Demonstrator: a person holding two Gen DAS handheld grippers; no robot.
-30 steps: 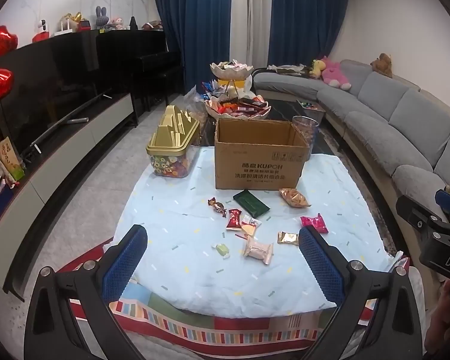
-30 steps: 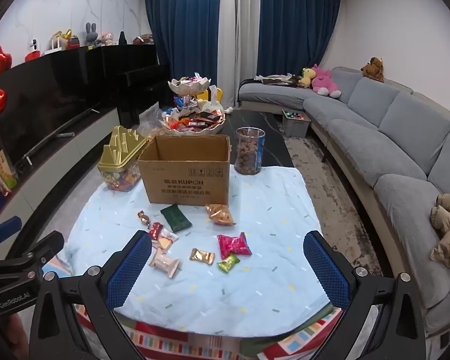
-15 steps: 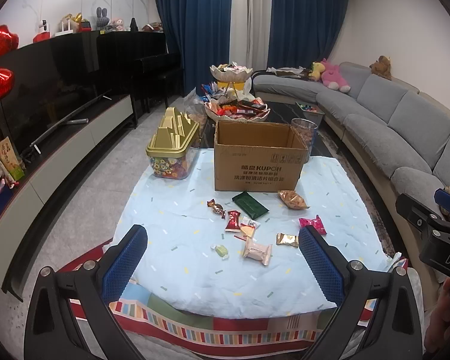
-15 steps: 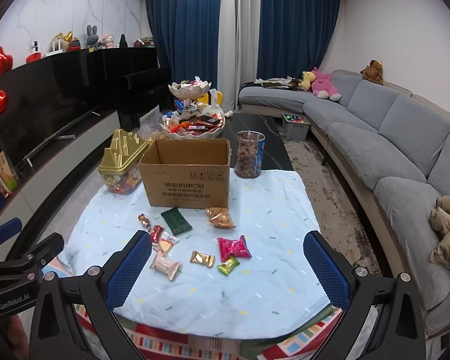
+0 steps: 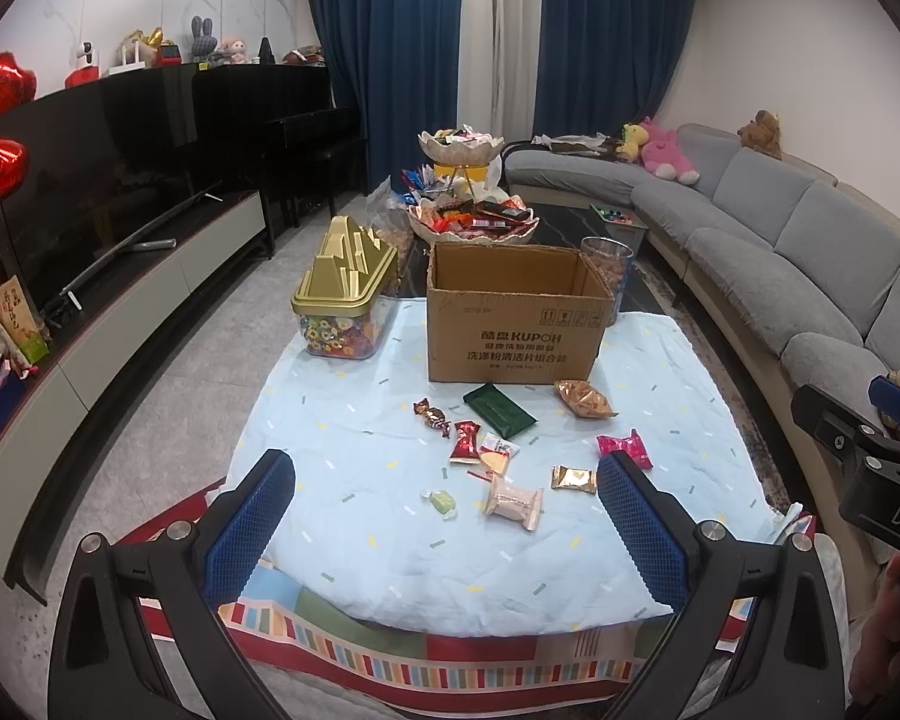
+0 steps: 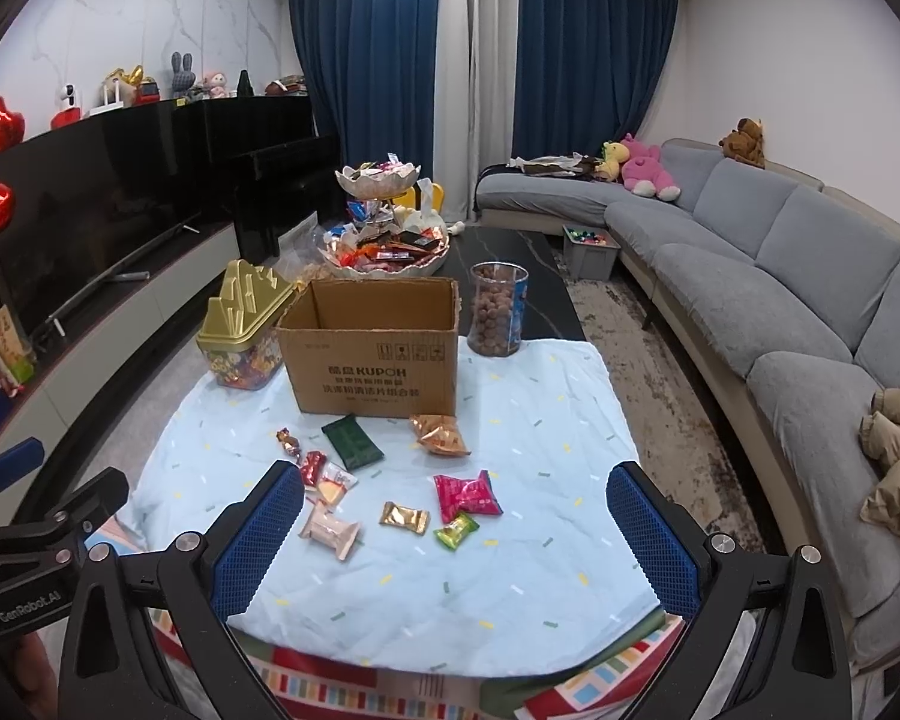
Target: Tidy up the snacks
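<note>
Several wrapped snacks lie on a light blue cloth [image 5: 354, 528] in front of an open cardboard box [image 5: 513, 324]: a dark green packet [image 5: 499, 410], an orange bag [image 5: 582, 399], a pink packet [image 5: 625, 449], a pale pink packet [image 5: 513, 502], a gold candy [image 5: 572, 478] and red candies [image 5: 465, 441]. The box [image 6: 373, 360] and snacks such as the pink packet [image 6: 467, 495] also show in the right wrist view. My left gripper [image 5: 447, 534] is open and empty, held back above the cloth's near edge. My right gripper [image 6: 456, 540] is open and empty, likewise held back.
A gold-lidded candy tub [image 5: 345, 300] stands left of the box, a clear jar of nuts [image 6: 498, 315] behind it on the right. A tiered snack bowl [image 6: 384, 240] is farther back. A grey sofa [image 6: 780, 276] runs along the right, a TV cabinet [image 5: 120, 276] along the left.
Both grippers have drifted slightly; the view has shifted a little. Nothing on the table has moved and both stay open.
</note>
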